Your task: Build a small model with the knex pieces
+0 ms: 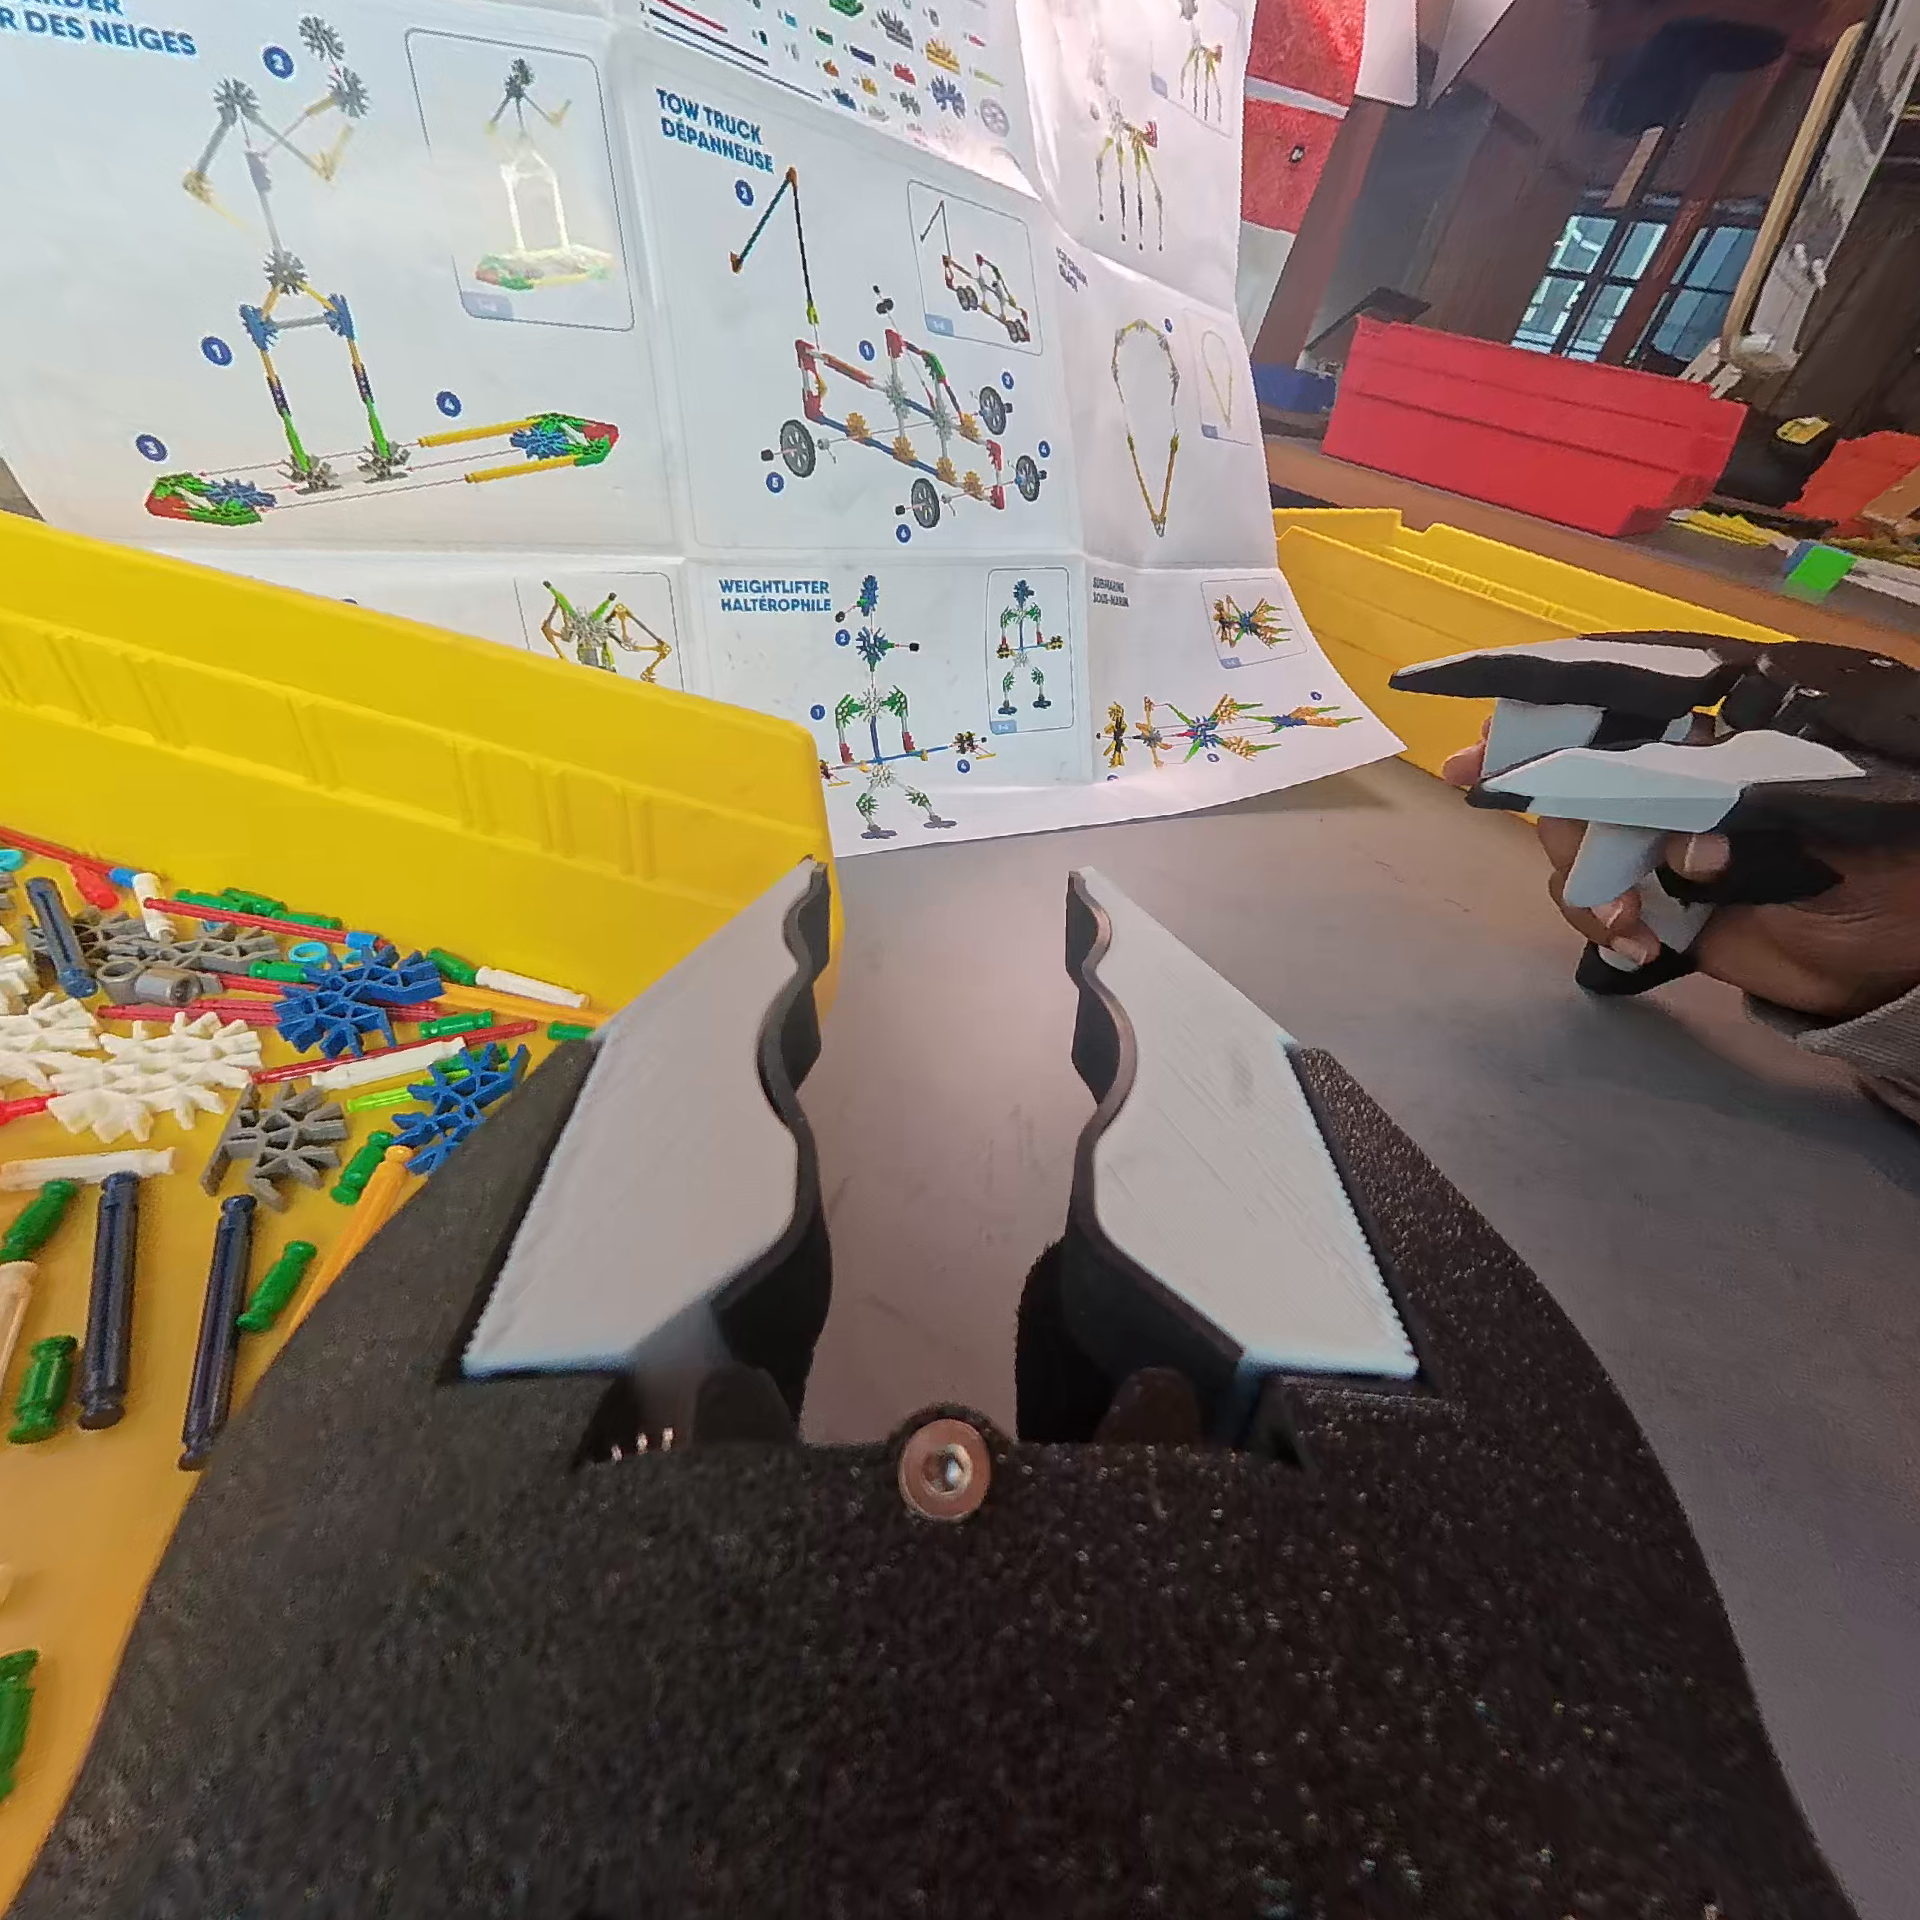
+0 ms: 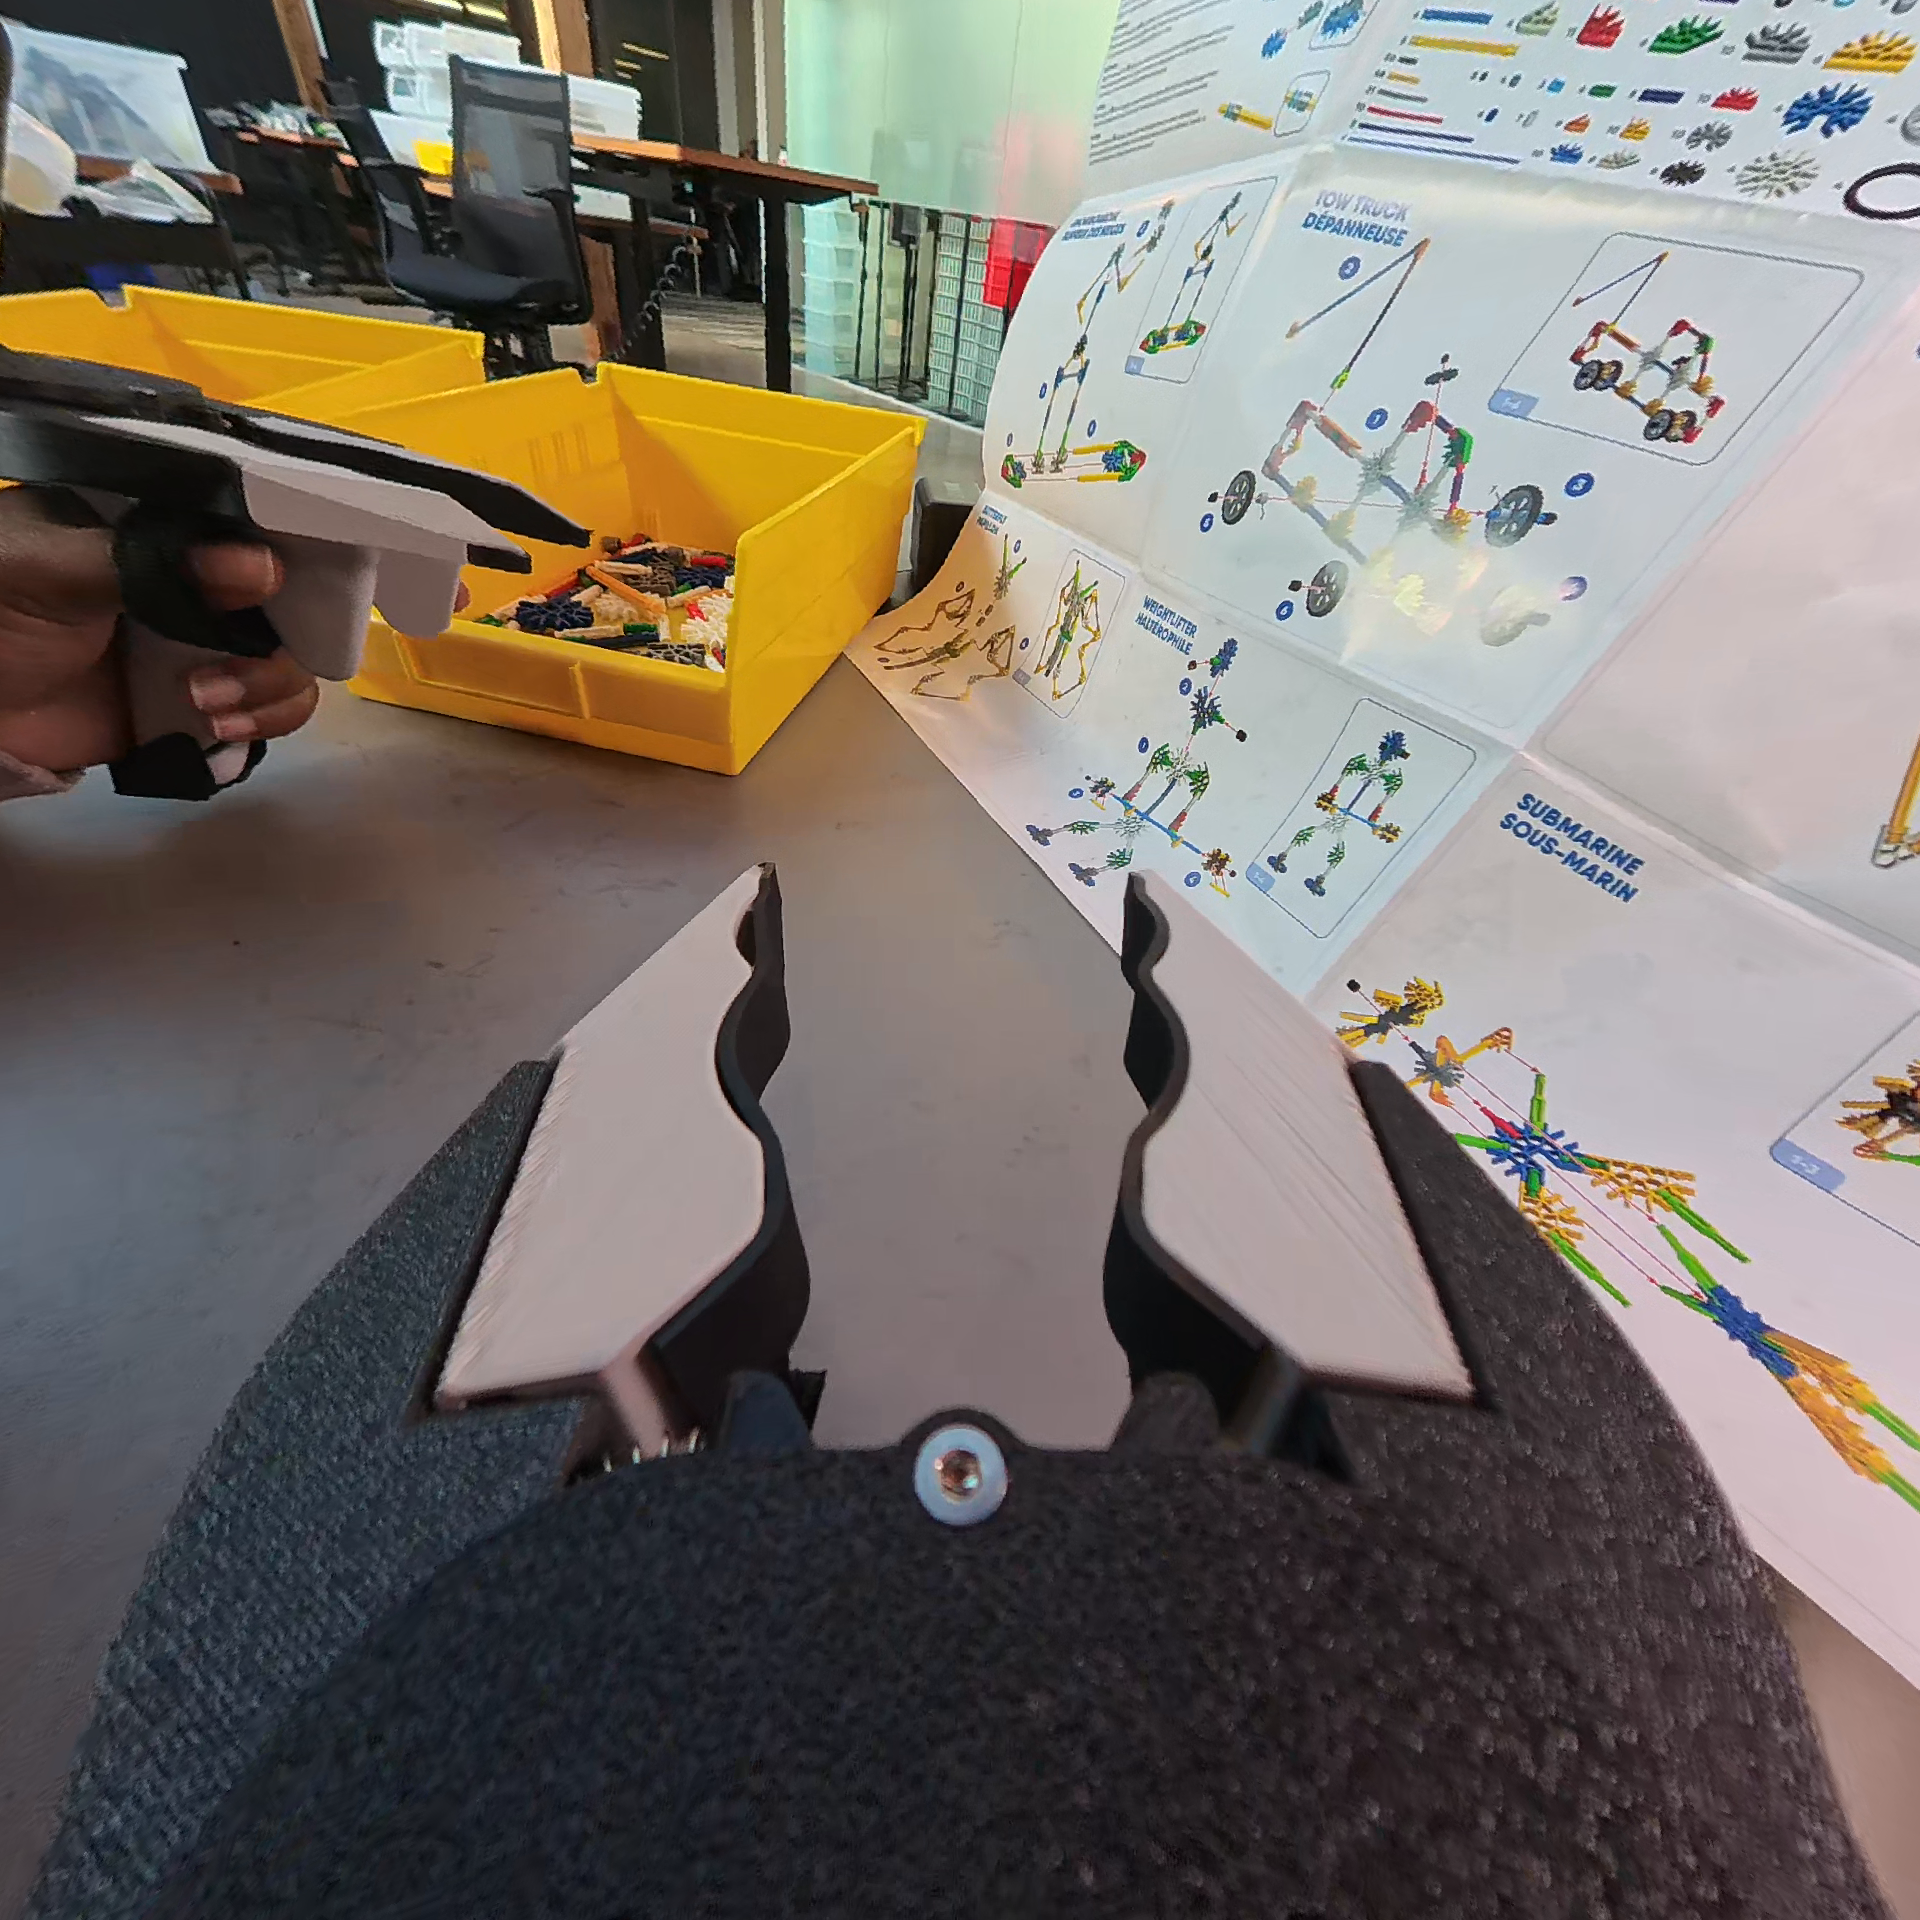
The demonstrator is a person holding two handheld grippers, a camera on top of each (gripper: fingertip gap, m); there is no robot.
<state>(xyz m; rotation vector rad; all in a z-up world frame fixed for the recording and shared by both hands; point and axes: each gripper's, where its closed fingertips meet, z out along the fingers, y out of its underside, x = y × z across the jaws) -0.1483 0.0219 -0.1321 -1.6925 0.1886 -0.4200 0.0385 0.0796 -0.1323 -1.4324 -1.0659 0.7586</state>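
Over bare grey table (image 1: pixel 1351 1143): left hand-held gripper (image 1: pixel 948 883) released, jaws apart, nothing between them, just beside corner of yellow plastic bin (image 1: pixel 416 748) holding loose coloured construction-toy rods and connectors (image 1: pixel 260 1018). Right hand-held gripper (image 2: pixel 951 883) likewise released and empty, near edge of white fold-out instruction sheet (image 2: pixel 1455 623) propped upright. No piece lifted out of bin; nothing assembled on table.
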